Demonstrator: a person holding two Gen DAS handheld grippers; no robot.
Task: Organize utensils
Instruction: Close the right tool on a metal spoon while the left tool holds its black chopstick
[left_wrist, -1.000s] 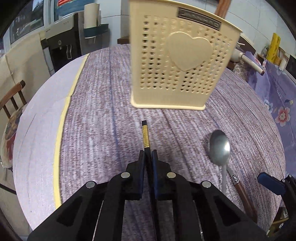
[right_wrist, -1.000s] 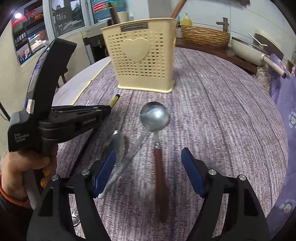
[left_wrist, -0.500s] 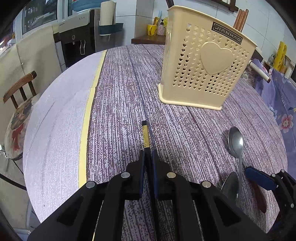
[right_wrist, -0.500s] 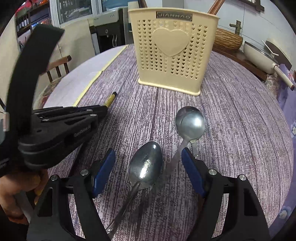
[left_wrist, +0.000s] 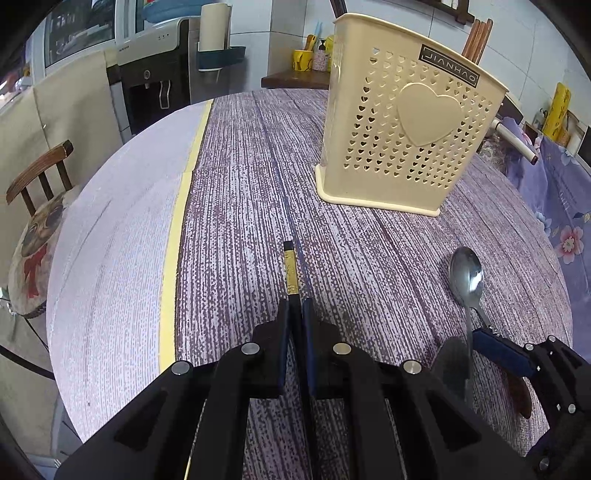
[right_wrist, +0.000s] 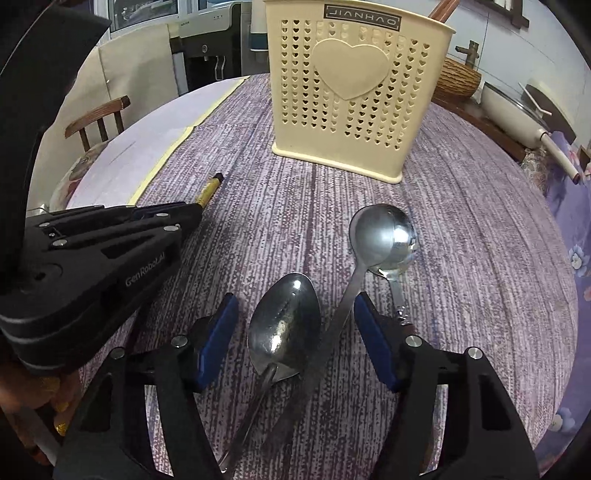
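Purple-streaked cloth (left_wrist: 229, 229) over a round table, with a yellow stripe (left_wrist: 173, 243) running toward 12 o'clock on the left.

Gripped in the left gripper (left_wrist: 295, 314): a black chopstick (left_wrist: 290, 269) with a gold band, tip poking out toward 12 o'clock, jaws clenched tight on its shaft. Seen from the right wrist, lay at 10 o'clock, low over the cloth (right_wrist: 210, 188).

Spread wide, the right gripper (right_wrist: 295, 332) with blue pads (right_wrist: 218, 332), gripping nothing. Between them, the bowl of a spoon (right_wrist: 284, 325), handle running back toward 6 o'clock. Just beyond, at 1 o'clock, two round spoon bowls overlapped: one steel-handled (right_wrist: 373, 236), handle slanting down between the pads, and one (right_wrist: 402, 251) partly beneath it, its handle passing under the right pad.

Farther out at 12 o'clock stood a cream holder (right_wrist: 354, 92), upright, pierced with small hearts, brown handles (left_wrist: 478, 38) sticking from its top.

Past the table: a wooden chair (left_wrist: 40, 177) at 9 o'clock, a wicker basket (right_wrist: 456, 79) and a white pan (right_wrist: 517, 107) at 2 o'clock.
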